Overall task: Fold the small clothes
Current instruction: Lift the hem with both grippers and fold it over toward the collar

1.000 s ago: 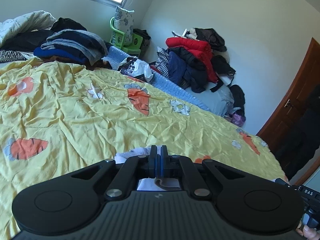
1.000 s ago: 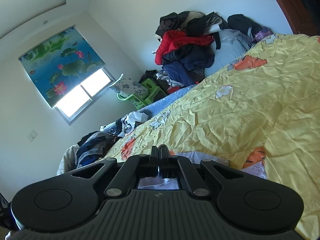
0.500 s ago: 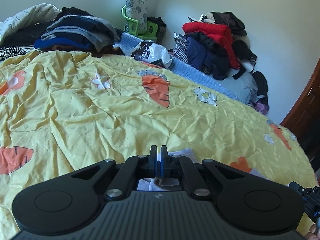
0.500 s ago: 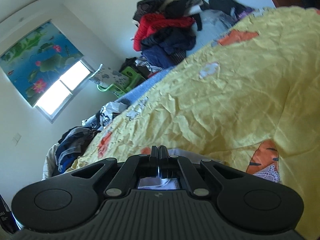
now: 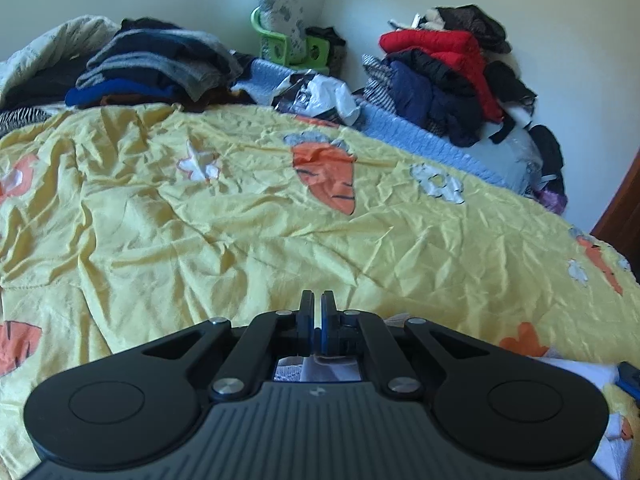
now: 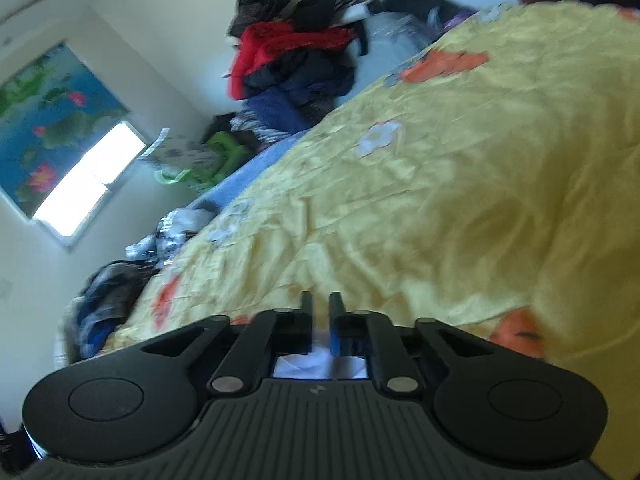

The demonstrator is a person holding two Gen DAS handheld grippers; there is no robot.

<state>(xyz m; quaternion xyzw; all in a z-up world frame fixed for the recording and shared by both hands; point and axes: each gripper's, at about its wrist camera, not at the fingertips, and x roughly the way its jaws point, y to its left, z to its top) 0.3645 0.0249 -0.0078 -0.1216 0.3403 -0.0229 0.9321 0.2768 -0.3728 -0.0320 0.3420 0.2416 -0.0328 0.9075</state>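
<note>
A small white garment lies under my left gripper on the yellow carrot-print bedspread; more of it shows at the lower right. The left jaws are pressed together on its fabric. In the right wrist view the same white garment shows under my right gripper, whose jaws stand a small gap apart, with fabric low between them. This view is blurred. Most of the garment is hidden by both gripper bodies.
Piles of dark folded clothes sit at the bed's far left. A heap of red and navy clothes is at the far right by the wall. A green stool stands under the window. A wooden door is at right.
Both grippers have moved forward and lower over the bedspread. The right jaws, shut before, now stand slightly apart. The left jaws stay shut on the garment.
</note>
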